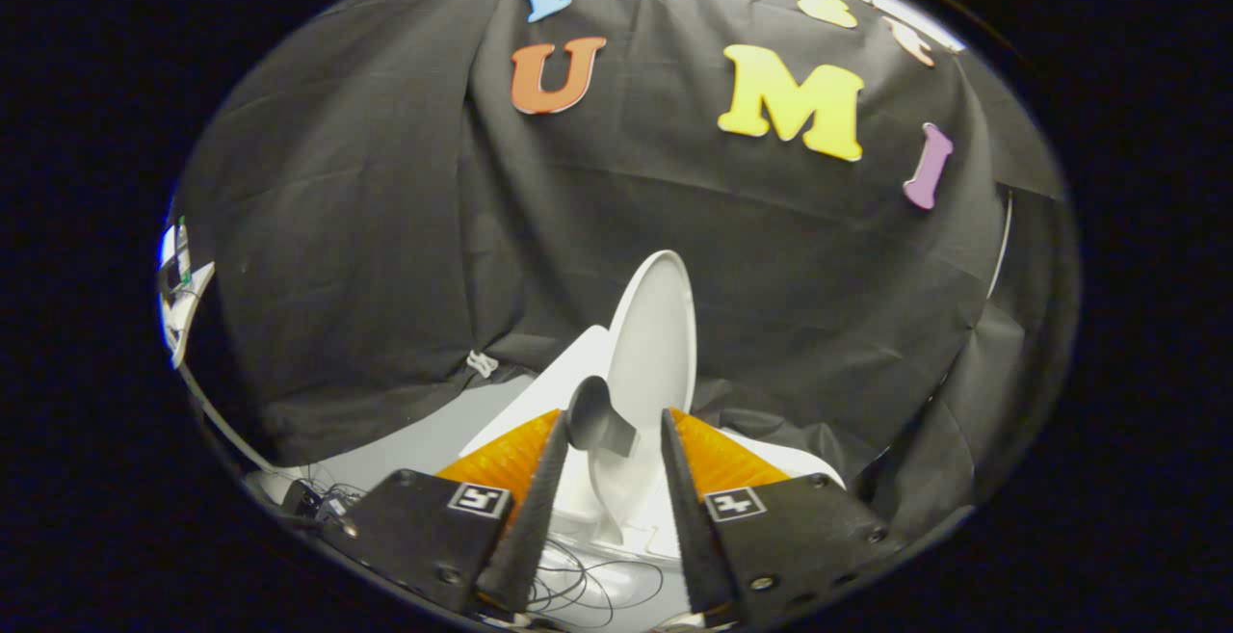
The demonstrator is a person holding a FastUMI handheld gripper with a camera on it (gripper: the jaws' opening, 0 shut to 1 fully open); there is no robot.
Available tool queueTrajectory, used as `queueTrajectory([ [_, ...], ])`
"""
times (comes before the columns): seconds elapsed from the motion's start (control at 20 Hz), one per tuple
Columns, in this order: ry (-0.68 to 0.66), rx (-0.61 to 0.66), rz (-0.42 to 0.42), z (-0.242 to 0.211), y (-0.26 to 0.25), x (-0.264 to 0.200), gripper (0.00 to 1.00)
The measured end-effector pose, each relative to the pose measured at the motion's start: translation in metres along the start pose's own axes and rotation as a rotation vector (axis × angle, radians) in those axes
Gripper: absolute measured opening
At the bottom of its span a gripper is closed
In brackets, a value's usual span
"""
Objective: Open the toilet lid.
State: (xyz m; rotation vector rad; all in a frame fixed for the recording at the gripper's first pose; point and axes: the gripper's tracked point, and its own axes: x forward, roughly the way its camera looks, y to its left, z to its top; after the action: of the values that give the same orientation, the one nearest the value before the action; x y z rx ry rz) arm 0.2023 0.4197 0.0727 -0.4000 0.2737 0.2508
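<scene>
1. Since the lid [655,344] already stands nearly upright just beyond my tool [613,426], I judge the lift almost done.
2. My tool is partly open and grips nothing; a grey tab [597,416] sits between the fingers, against the left one.
3. I'd nudge the lid gently past vertical so it rests back, not slam it.
4. I'd then draw the tool straight away, clear of the tab.
</scene>
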Motion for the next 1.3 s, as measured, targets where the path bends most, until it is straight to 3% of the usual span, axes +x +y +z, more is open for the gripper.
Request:
queueTrajectory([
  [0.1,-0.06,-0.035,-0.077,-0.011,-0.035,-0.021,0.72],
  [0.7,-0.236,0.082,-0.162,-0.088,-0.141,-0.156,0.79],
  [0.9,-0.281,0.075,-0.219,-0.125,-0.164,-0.193,0.92],
  [1.3,-0.283,0.167,-0.241,-0.197,-0.21,-0.237,0.95],
])
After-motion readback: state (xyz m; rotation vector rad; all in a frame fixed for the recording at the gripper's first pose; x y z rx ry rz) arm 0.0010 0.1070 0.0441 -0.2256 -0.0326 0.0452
